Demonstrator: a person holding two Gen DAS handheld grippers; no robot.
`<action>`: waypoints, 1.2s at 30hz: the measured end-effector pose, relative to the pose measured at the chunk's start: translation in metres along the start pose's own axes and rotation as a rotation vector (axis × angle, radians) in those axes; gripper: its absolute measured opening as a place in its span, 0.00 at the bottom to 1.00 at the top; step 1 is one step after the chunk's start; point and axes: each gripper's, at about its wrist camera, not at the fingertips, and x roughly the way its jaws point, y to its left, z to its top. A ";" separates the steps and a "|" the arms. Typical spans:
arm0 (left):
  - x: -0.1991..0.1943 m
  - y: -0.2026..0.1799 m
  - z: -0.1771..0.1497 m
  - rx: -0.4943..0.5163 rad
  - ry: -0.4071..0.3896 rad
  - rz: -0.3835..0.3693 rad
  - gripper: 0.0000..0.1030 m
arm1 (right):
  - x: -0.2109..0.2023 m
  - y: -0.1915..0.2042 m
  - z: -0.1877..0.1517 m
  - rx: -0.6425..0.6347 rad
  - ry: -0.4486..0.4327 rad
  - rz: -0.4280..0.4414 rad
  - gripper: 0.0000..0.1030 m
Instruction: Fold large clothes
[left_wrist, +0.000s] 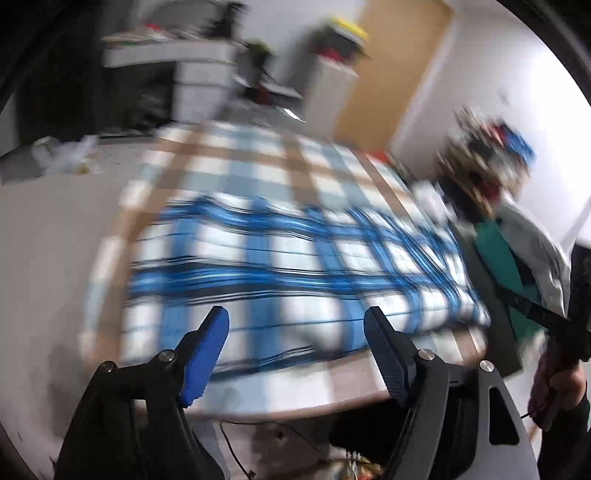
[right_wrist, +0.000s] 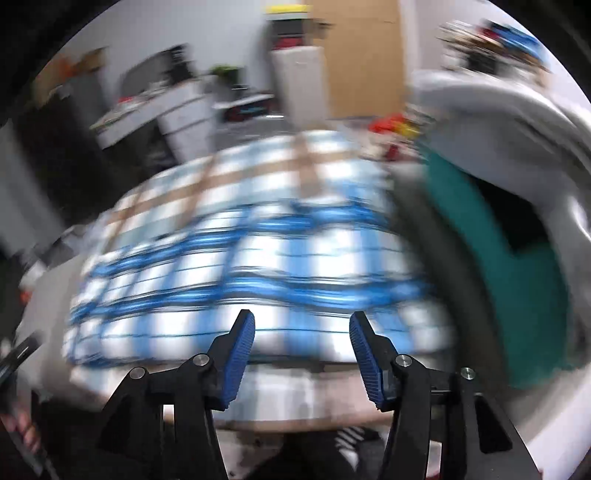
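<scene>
**Both tools empty above a partly folded plaid garment**

The blue-and-white plaid garment (left_wrist: 295, 266) lies spread on the worktop (left_wrist: 48, 258), over a paler checked cloth (left_wrist: 240, 162) in beige and light blue. It sits near the front edge, with its nearest hem just beyond the fingertips in both wrist views. It looks like a broad rectangle, so I judge at least one fold is in place, though blur hides the layers.

The left tool (left_wrist: 297, 319) has its jaws standing well apart with nothing between them; the plaid shows through the gap. The right tool (right_wrist: 303, 323) is also parted, a little narrower, and equally empty. Neither pad touches cloth. At the right edge of the left view, a hand (left_wrist: 557, 387) grips the other tool's handle.

Risks from here, as I read them:

- Both views are smeared, so a grab made at this speed could miss the hem or pinch only the top layer, pulling the fold apart.
- A pinch that goes too deep could catch the checked cloth as well (the two patterns are easy to confuse) and drag it along.
- The pile of grey and green clothing (right_wrist: 517, 240) lies just beside the garment on the right, and a wide sweep could snag it.
- The garment is close to the front edge, so a pull toward the person may slide it off.
</scene>
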 end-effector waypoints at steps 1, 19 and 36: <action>0.024 -0.014 0.010 0.038 0.053 0.003 0.69 | 0.005 0.019 0.003 -0.041 0.004 0.037 0.51; 0.162 -0.002 0.043 0.182 0.230 0.096 0.71 | 0.153 0.094 0.001 -0.255 0.219 -0.112 0.49; 0.115 0.055 0.037 0.114 0.189 0.190 0.71 | 0.177 0.138 0.056 -0.225 0.224 -0.124 0.49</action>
